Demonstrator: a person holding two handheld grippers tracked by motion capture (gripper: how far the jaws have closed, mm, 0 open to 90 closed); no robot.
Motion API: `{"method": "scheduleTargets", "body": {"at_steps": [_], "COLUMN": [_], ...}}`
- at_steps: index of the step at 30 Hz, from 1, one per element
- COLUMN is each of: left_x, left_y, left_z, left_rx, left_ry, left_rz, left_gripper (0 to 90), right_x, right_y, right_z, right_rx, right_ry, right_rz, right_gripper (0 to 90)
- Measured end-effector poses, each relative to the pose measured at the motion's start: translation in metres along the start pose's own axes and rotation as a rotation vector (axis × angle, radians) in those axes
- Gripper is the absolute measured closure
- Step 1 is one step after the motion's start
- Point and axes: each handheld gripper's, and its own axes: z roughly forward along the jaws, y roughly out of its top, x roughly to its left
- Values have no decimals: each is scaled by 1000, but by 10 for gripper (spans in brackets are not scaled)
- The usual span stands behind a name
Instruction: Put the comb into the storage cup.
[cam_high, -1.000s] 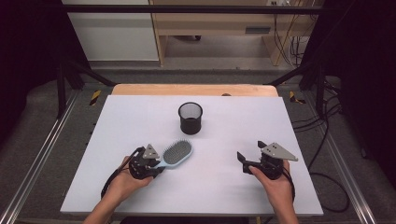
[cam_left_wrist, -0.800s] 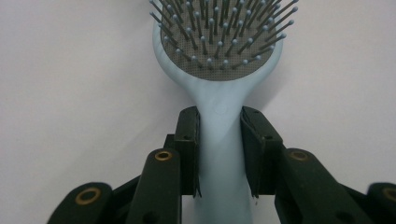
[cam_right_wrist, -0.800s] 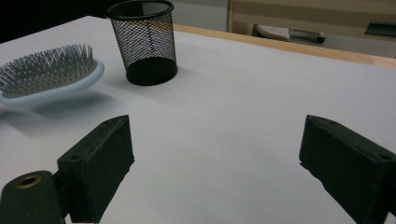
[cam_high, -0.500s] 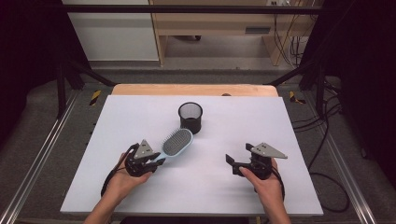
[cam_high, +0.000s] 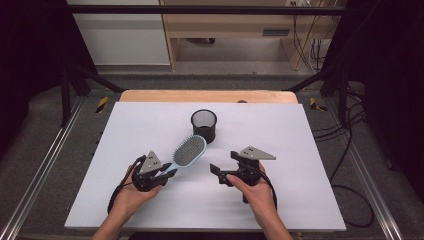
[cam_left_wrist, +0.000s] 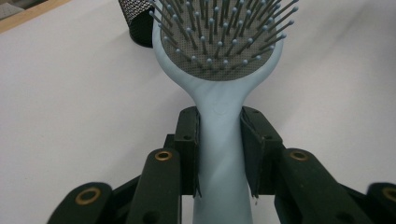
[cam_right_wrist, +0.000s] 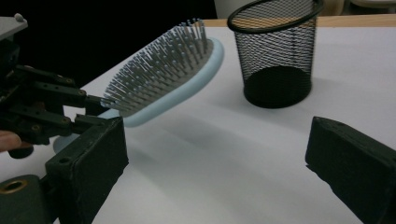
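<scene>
The light-blue hairbrush (cam_left_wrist: 219, 140) handle is clamped by the left gripper (cam_high: 167, 173); the right gripper (cam_high: 216, 170) is held wide open, empty.

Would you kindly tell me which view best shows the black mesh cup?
The right gripper view: the black mesh cup stands upright, nearly whole. The high view shows it small; the left gripper view catches an edge.

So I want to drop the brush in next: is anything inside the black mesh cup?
Through the mesh cup the right gripper view shows only its dark bottom, with nothing standing inside. The high view cannot see its floor. The hairbrush is outside it, held by the left tool.
</scene>
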Motion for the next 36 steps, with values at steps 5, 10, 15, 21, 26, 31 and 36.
{"method": "scheduleTargets", "body": {"at_steps": [5,10,15,21,26,31,36], "left_x": [-6,-10,-13,-14,-15,-17,-18], "left_y": [1,2,4,4,4,5,5], "left_z": [0,-1,-1,-3,-2,-2,-2], "left_rx": [-30,-61,-85,-107,-113,-125,-133], "left_ry": [17,13,6,6,6,5,6], "left_rz": [42,38,36,25,24,29,29], "left_gripper": [694,695,695,695,695,694,694], "right_x": [12,20,31,36,39,41,39], "right_y": [3,3,6,8,10,15,18], "right_z": [21,32,41,49,55,60,62], "right_rx": [-4,-5,-3,-3,-5,-12,-24], "right_ry": [46,76,108,123,145,161,171], "right_rz": [43,59,68,91,131,156,193], "right_gripper": [49,49,45,47,54,73,103]}}
